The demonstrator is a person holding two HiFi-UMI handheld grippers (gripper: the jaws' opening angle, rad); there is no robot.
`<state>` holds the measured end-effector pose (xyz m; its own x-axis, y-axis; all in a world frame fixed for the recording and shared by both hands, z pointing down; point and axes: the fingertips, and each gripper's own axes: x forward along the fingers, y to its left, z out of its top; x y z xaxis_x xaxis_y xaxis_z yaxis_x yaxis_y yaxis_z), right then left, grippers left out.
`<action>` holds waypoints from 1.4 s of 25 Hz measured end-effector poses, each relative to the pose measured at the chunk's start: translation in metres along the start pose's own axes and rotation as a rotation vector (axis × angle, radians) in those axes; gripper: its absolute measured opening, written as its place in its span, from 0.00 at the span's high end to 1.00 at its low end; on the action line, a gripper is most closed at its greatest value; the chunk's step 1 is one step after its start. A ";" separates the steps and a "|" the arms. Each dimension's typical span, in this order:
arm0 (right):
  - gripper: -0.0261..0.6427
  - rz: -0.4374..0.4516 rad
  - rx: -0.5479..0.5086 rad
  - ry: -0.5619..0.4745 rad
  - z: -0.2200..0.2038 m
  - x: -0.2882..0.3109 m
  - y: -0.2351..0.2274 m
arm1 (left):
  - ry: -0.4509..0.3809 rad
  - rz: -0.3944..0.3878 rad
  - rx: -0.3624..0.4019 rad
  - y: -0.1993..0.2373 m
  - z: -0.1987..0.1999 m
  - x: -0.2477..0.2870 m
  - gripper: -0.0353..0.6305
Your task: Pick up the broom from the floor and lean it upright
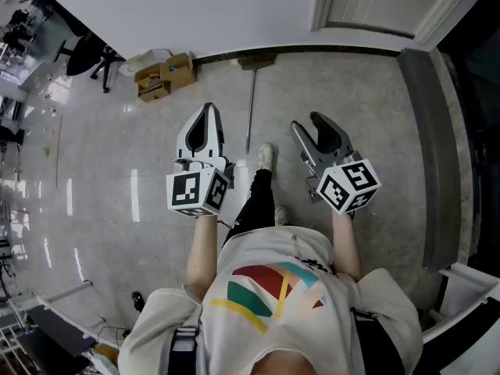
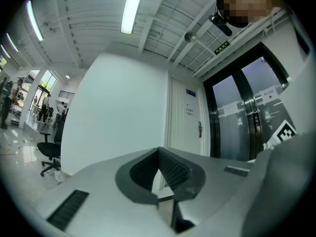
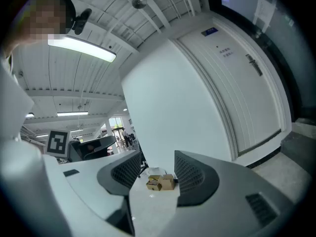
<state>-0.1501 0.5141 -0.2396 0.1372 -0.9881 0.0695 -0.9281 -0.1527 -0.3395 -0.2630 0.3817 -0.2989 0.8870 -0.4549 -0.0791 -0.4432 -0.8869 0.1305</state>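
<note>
The broom (image 1: 250,108) lies flat on the floor (image 1: 117,178). Its brush end is pushed against the foot of the wall (image 1: 195,10) at 12 o'clock in the head view. Its thin handle runs almost straight back toward 6 o'clock and stops just beside the person's shoe (image 1: 266,156). That long axis sits nearly parallel to both claws and falls in the gap between them.

From the left claw (image 1: 208,112) the handle is off at about 3 o'clock, and from the right claw (image 1: 308,126) at about 9 o'clock. The left one looks slightly nearer.

The left claw is closed tip to tip with nothing in it. Its own view looks out level at the wall and a door (image 2: 185,122), not at the floor. The right claw stands wide and empty. Between its jaws its view shows only some distant cardboard boxes (image 3: 160,181) by the wall. Neither gripper view shows the broom.

Both claws seem to be held level above the floor, so I judge the pick-up has not begun. The reach will likely need a claw tipped down and swung inward across the handle, so that its jaws close from either side of that 12-to-6 line. The right claw is already spread for this. The left would have to open first, though it has the shorter path. The free handle end near the shoe looks like the easiest spot to take.
</note>
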 end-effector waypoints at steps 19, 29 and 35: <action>0.67 0.083 -0.173 0.059 0.074 0.328 -0.109 | 0.016 0.061 -0.057 0.197 -0.026 0.285 0.88; 0.67 0.167 0.022 0.202 0.058 0.422 -0.195 | 0.006 0.130 0.012 0.232 -0.040 0.369 0.88; 0.67 0.331 -0.084 0.302 0.047 0.467 -0.217 | 0.046 0.224 0.042 0.246 -0.064 0.400 0.88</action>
<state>0.1313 0.0852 -0.1774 -0.2671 -0.9320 0.2448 -0.9316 0.1849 -0.3128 -0.0087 -0.0130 -0.2349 0.7703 -0.6377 -0.0071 -0.6341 -0.7670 0.0986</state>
